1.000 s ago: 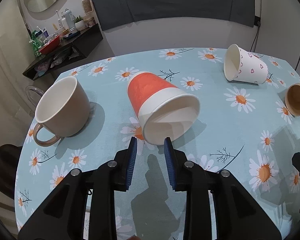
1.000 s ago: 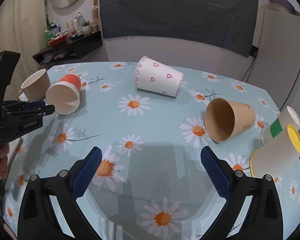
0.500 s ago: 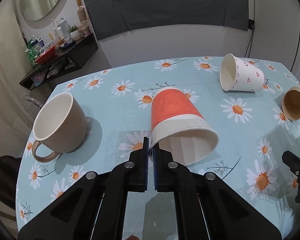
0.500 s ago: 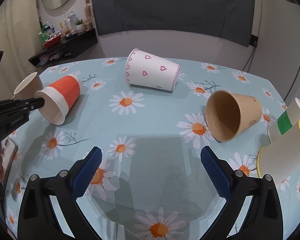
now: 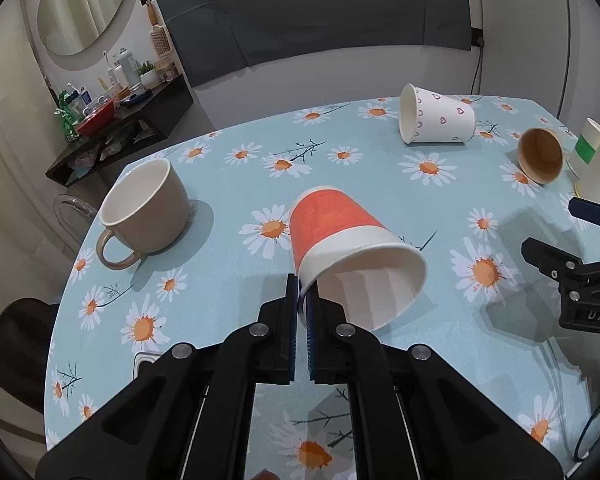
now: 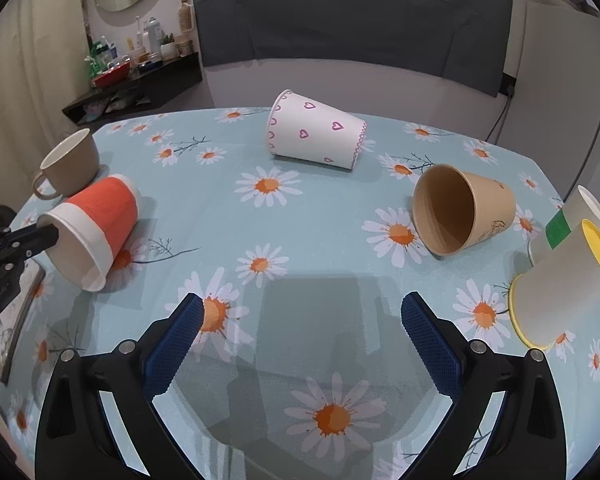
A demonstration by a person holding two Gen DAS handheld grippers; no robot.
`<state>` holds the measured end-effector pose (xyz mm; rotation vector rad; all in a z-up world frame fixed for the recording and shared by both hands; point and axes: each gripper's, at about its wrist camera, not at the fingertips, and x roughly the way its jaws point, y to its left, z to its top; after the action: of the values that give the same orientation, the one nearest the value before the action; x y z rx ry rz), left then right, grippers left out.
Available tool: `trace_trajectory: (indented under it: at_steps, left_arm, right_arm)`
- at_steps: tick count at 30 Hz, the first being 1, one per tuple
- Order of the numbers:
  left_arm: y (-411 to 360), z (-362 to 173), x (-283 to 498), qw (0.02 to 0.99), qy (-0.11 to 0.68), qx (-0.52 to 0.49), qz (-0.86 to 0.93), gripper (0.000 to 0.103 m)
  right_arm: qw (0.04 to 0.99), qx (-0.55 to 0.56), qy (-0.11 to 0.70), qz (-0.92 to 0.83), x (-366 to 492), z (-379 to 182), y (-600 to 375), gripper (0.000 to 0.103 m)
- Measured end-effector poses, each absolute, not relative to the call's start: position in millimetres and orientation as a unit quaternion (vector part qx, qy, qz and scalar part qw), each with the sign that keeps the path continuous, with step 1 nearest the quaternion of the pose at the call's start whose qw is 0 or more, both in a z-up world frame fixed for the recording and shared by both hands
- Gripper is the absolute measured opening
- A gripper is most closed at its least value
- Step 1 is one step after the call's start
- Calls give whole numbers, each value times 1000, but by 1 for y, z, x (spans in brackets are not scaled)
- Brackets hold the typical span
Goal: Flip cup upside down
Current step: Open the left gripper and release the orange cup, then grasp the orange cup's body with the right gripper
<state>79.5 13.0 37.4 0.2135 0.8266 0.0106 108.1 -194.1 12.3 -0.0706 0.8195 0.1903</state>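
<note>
A red paper cup with a white rim band (image 5: 340,236) is pinched at its rim by my left gripper (image 5: 302,300), which is shut on the cup wall. The cup is tilted, mouth toward the camera and downward, bottom end up and away, lifted partly off the daisy tablecloth (image 5: 380,184). In the right wrist view the same red cup (image 6: 100,220) hangs at the far left from the left gripper's fingertips (image 6: 46,234). My right gripper (image 6: 300,332) is wide open and empty, low over the table's near middle.
A beige mug (image 5: 148,204) stands upright to the left. A white cup with hearts (image 6: 316,132), a brown cup (image 6: 464,208) and two white cups with green and yellow (image 6: 564,264) lie on their sides at the right. A phone (image 6: 18,320) lies at the left edge.
My left gripper closed on the red cup's rim and raised it, tipping its bottom end upward. The right gripper stayed open and shifted only slightly.
</note>
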Motion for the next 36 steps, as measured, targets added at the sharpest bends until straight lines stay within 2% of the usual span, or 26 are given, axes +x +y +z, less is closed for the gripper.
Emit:
trace_trajectory:
  at_steps: [16, 19, 21, 23, 28, 36]
  left_arm:
    - [15, 34, 5, 909, 400, 113, -22, 5]
    - [16, 34, -2, 910, 398, 108, -32, 9]
    - [18, 34, -5, 911, 398, 102, -38, 26]
    - [21, 34, -8, 912, 397, 90, -44, 67]
    - [28, 34, -18, 921, 377, 86, -47, 97]
    - [47, 26, -29, 928, 362, 80, -33, 97]
  right_arm:
    - [909, -46, 403, 99, 72, 9, -184, 95]
    - [907, -52, 405, 98, 69, 9, -182, 95]
    - [907, -55, 405, 96, 68, 10, -181, 95]
    - [908, -56, 403, 94, 66, 12, -181, 95]
    - [909, -52, 403, 90, 67, 16, -184, 95]
    - [877, 12, 454, 154, 81, 19, -176, 95]
